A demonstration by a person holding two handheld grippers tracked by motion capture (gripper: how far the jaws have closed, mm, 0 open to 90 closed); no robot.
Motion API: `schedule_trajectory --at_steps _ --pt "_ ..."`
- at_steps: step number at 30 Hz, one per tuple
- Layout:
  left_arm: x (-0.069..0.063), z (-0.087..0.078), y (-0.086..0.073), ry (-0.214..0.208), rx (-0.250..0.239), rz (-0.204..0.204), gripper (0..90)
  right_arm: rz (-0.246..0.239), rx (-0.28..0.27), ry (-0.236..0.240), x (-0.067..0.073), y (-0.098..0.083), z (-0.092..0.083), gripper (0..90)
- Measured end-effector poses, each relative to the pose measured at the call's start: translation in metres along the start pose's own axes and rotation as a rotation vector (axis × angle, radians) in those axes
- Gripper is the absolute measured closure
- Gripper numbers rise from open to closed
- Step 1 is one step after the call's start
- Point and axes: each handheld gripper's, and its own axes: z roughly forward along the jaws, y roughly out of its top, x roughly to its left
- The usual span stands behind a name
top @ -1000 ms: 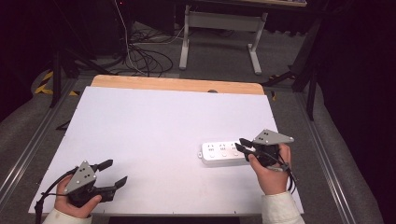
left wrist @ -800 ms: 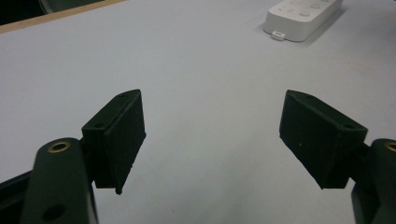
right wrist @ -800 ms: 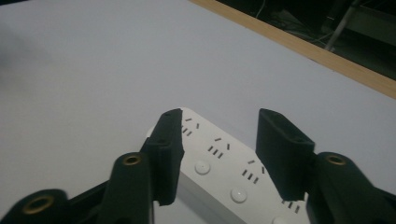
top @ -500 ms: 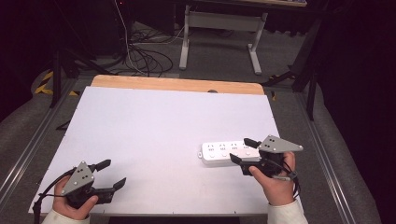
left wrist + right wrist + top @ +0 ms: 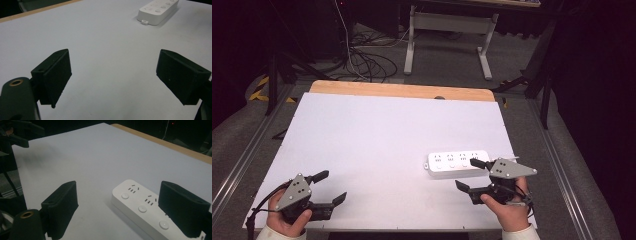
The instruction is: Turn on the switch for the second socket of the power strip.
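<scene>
Dark floor, tangled black cables and a pale metal stand lay beyond the far side of the desk, whose white top ended in a strip of bare wood along its far edge. On that top, toward four o'clock from the middle, a white power strip lay flat with its long side running roughly three to nine o'clock, its sockets and round buttons facing up. The right hand came in from the bottom edge at about five o'clock, forearm pointing toward twelve, and held the right gripper turned toward nine to ten o'clock; its fingers stood wide apart and held nothing, the farther one lying over the near right end of the power strip in the high view, the nearer one over bare desk. In the right gripper view the strip lay between and just beyond the spread fingers. The left hand sat at about seven o'clock near the desk's front edge, holding the left gripper aimed toward three o'clock, its fingers also spread wide over bare white surface, well apart from the power strip.
</scene>
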Motion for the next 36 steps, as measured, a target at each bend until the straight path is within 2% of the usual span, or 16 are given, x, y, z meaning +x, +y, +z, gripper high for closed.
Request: schedule_trajectory --at_steps 3,7,12,17,21,27,36 --pt "-0.001 0.000 0.000 0.001 -0.004 -0.005 13.0 0.012 -0.007 0.015 -0.001 -0.008 0.000 16.6" --pt "-0.001 -0.001 0.001 -0.002 -0.002 -0.004 13.0 0.066 -0.009 0.022 -0.003 -0.019 0.001 16.6" --pt "-0.001 -0.002 0.000 -0.012 -0.001 -0.012 12.7 0.087 0.001 0.021 -0.005 -0.032 0.002 16.6" --pt "-0.001 -0.003 0.000 -0.013 -0.005 -0.014 11.7 0.084 0.018 0.017 -0.005 -0.042 0.004 16.3" --pt "-0.001 -0.002 0.000 -0.015 0.001 -0.008 11.2 0.049 0.045 -0.006 -0.003 -0.049 0.006 16.3" --pt "-0.002 -0.002 -0.001 -0.021 -0.008 0.011 10.7 0.066 0.054 -0.017 -0.001 -0.061 0.007 16.3" --pt "-0.003 -0.004 -0.003 -0.010 0.000 0.009 10.5 0.100 0.098 -0.016 0.002 -0.076 0.009 16.5"
